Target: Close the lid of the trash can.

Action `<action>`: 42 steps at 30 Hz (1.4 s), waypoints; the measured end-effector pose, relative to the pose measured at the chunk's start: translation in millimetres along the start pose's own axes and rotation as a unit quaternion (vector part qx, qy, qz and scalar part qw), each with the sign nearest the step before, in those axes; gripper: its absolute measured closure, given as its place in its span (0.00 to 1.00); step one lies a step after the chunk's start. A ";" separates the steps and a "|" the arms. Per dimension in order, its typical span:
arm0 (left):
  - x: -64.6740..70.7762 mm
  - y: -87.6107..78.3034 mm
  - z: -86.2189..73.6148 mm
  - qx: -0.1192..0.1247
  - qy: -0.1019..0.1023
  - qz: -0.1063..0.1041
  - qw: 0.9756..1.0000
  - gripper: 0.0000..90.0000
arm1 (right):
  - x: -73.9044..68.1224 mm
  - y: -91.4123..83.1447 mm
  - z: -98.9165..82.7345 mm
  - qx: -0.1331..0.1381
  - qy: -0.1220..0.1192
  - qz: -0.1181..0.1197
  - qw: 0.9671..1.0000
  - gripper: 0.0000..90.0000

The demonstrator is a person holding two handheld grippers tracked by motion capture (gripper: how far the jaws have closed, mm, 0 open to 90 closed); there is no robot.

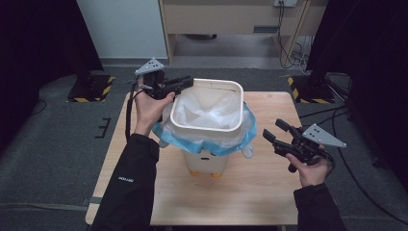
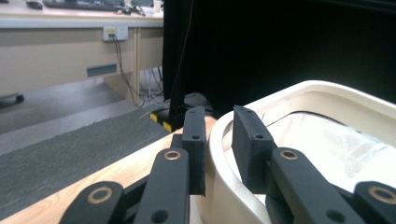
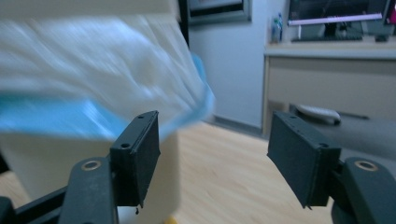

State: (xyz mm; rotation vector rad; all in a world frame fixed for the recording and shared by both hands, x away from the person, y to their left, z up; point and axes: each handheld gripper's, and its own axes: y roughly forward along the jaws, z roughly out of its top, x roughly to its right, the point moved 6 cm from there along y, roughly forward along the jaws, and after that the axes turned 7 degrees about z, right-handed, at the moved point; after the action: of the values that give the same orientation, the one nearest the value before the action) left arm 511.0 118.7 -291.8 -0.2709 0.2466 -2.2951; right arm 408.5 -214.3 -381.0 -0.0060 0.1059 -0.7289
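High view: a cream-white square plastic waste bin (image 1: 207, 130) stands near the middle of a light wooden table (image 1: 250, 192), lined with a translucent white plastic bag with a blue hem (image 1: 240, 137) that is folded out over the rim and hangs down the bin's sides. The left gripper (image 1: 185, 83), held in the person's left hand (image 1: 151, 107), sits at the bin's far-left corner, its black jaws reaching across the rim. The right gripper (image 1: 275, 131), in the right hand (image 1: 312, 171), is raised off the table to the right of the bin, apart from it, jaws parted with nothing between them. Left gripper view: the jaws straddle the bin's thick rim (image 2: 224, 140), one outside the wall and one inside over the liner; they are drawn close, and the pads appear to press the rim, though the contact itself is partly hidden by the wall. Right gripper view: the picture is blurred; the jaws stand roughly half open and empty, the blue hem of the bag (image 3: 60, 119) and the bin wall behind the left-hand jaw, bare table between them.
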 end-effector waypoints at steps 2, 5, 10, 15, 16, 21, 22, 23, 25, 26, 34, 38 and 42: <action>0.9 3.5 -3.0 -0.017 0.012 0.014 1.000 0.83 | -8.7 1.3 9.6 0.017 0.000 0.012 1.000 0.42; 3.9 6.6 -3.4 -0.016 0.013 0.012 1.000 0.83 | -25.5 5.4 27.0 0.038 -0.005 0.038 0.999 0.44; 6.7 6.2 -3.5 -0.006 0.019 0.020 1.000 0.79 | -52.5 13.4 57.2 0.074 -0.019 0.077 0.994 0.44; 4.1 4.1 -6.5 0.003 0.015 0.026 1.000 0.76 | -75.9 27.5 81.0 0.078 -0.029 0.108 0.991 0.41; 3.3 3.3 -7.7 0.006 0.017 0.026 0.999 0.77 | -80.0 31.3 82.4 0.073 -0.032 0.113 0.990 0.41; 1.0 2.0 -16.2 0.006 0.021 0.029 0.999 0.80 | -87.2 45.8 73.4 0.058 -0.024 0.123 0.990 0.43; 0.8 2.5 -18.5 0.004 0.019 0.027 0.999 0.80 | -86.8 46.9 70.7 0.057 -0.021 0.125 0.990 0.43; 0.7 3.4 -21.5 0.003 0.020 0.027 0.999 0.80 | -86.4 47.8 67.7 0.054 -0.019 0.125 0.990 0.43; 0.1 4.7 -24.8 0.002 0.017 0.027 0.999 0.80 | -84.9 49.4 61.2 0.050 -0.017 0.123 0.991 0.43; 0.2 5.1 -25.5 0.005 0.010 0.023 1.000 0.80 | -83.7 49.6 58.2 0.047 -0.014 0.123 0.991 0.43; 0.0 1.5 -21.2 0.018 0.018 0.048 0.999 0.65 | -79.0 47.1 49.4 0.051 0.006 0.121 0.991 0.41; -2.5 -9.1 -15.1 0.044 0.013 0.068 0.997 0.49 | -70.0 39.6 53.8 0.061 -0.002 0.098 0.993 0.32; -3.0 -23.4 -12.0 0.061 0.017 0.085 0.994 0.41 | -54.9 28.0 54.1 0.076 0.012 0.072 0.994 0.25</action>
State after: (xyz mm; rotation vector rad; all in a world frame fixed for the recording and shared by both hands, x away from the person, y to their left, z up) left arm 493.3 137.6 -297.6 -0.1421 0.1406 -2.1368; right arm 391.8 -158.6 -323.2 0.1538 0.0725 -0.5914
